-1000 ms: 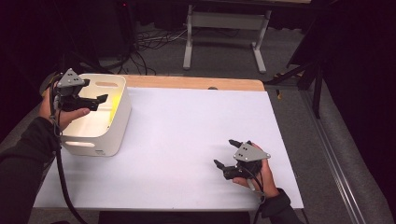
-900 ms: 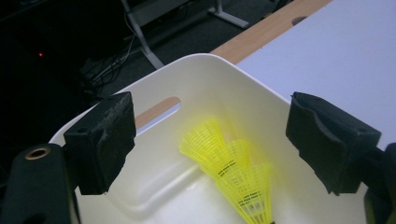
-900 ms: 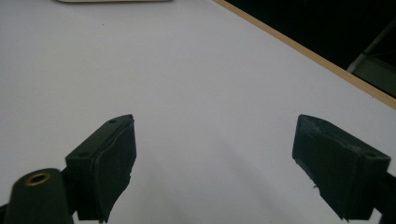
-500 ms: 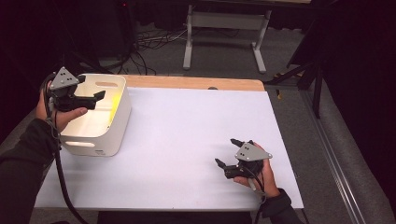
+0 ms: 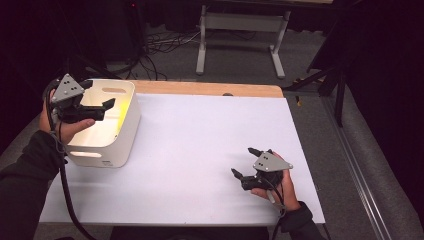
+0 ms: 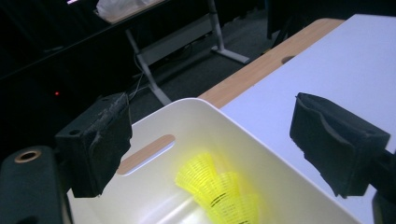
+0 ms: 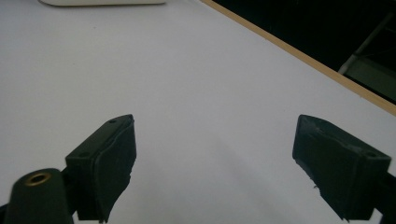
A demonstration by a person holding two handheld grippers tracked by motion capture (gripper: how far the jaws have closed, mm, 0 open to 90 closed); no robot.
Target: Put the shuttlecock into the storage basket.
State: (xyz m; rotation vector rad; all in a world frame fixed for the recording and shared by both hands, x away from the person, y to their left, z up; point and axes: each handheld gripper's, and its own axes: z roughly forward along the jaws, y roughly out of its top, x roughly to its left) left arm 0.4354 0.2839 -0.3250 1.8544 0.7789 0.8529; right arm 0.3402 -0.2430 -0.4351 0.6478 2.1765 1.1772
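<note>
At the far left corner of the white tabletop (image 5: 200,150) stands a cream-white plastic bin with rounded corners and slot handles (image 5: 127,127). Inside it, against the wall that faces the middle of the tabletop, lie yellow plastic mesh shuttlecocks (image 6: 219,189), nested one into another; the high view shows them as a yellow glow on that inner wall.

The left gripper (image 5: 97,107) hangs above the open top of the bin, over its left side, held in a hand (image 5: 62,127) in a dark sleeve. Its fingers (image 6: 95,142) are spread wide with nothing between them, and in the left gripper view the shuttlecocks lie below the gap, apart from both fingers. A black cable (image 5: 65,195) trails from this gripper down past the near left corner of the tabletop.

The right gripper (image 5: 246,162) sits low near the near right corner of the tabletop, well apart from the bin, with the hand (image 5: 272,187) resting close to the near edge. Its fingers (image 7: 105,163) are also wide open and hold nothing; between them there is bare white surface.

A strip of light wood (image 5: 210,89) runs along the far edge of the tabletop.
</note>
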